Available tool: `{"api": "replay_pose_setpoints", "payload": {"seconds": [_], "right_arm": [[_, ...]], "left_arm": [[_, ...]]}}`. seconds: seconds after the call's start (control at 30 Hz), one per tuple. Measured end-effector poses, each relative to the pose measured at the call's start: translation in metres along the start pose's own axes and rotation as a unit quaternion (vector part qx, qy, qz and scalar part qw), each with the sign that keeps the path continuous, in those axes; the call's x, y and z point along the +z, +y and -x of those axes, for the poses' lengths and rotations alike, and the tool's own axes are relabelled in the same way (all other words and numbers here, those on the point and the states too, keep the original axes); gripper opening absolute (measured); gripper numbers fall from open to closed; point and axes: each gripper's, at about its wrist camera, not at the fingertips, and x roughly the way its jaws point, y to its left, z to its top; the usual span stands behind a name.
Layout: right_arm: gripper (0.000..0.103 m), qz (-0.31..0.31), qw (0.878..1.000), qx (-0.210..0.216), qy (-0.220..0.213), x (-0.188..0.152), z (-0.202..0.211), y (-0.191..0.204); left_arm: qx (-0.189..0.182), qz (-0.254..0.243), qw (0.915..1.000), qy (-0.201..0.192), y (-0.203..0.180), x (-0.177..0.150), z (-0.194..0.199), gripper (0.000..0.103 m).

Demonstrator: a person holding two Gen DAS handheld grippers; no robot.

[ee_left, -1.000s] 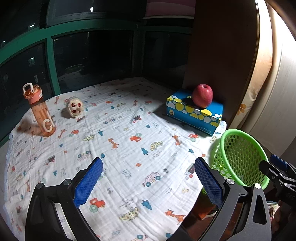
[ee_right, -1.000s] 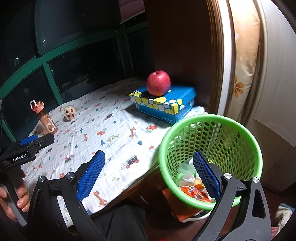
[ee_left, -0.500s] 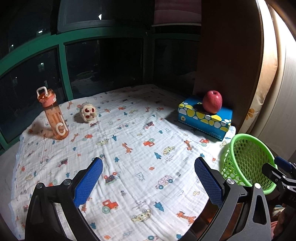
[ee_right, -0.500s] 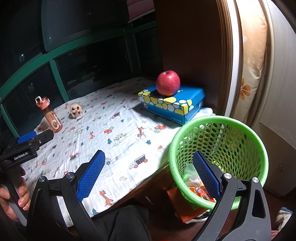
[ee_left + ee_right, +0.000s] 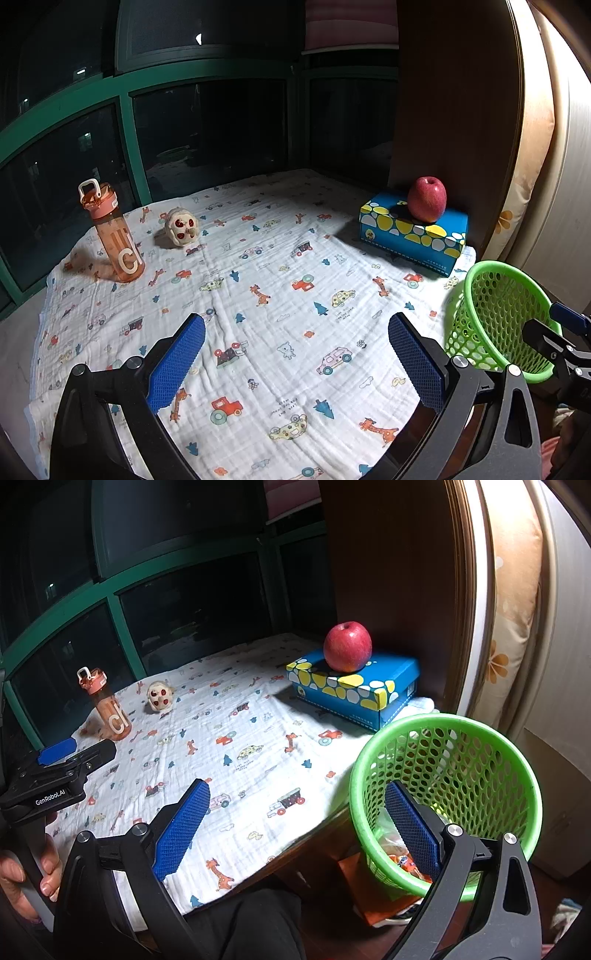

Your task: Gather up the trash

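A green mesh trash basket (image 5: pixel 480 738) stands off the table's right edge and holds several wrappers (image 5: pixel 400 856) at its bottom; it also shows in the left wrist view (image 5: pixel 476 284). My right gripper (image 5: pixel 295 830) is open and empty, with its right finger over the basket's mouth. My left gripper (image 5: pixel 295 358) is open and empty above the near part of the printed cloth (image 5: pixel 258 295). The left gripper also shows in the right wrist view (image 5: pixel 62 768), held by a hand.
On the cloth stand an orange water bottle (image 5: pixel 114 236), a small cream toy (image 5: pixel 181 227), and a blue tissue box (image 5: pixel 413 232) with a red apple (image 5: pixel 426 199) on top. Dark green-framed windows run behind. A wooden panel rises at the right.
Both grippers have pulled back and risen a little, so more of the table shows. Both stay open and empty.
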Motion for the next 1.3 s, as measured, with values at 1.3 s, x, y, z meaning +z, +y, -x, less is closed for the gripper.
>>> {"api": "replay_pose_setpoints", "payload": {"seconds": [1.3], "right_arm": [[0.095, -0.007, 1.000, 0.005, 0.003, -0.0031, 0.0000, -0.0015]], "left_arm": [[0.015, -0.002, 0.9999, 0.002, 0.0005, -0.0047, -0.0004, 0.096]]}}
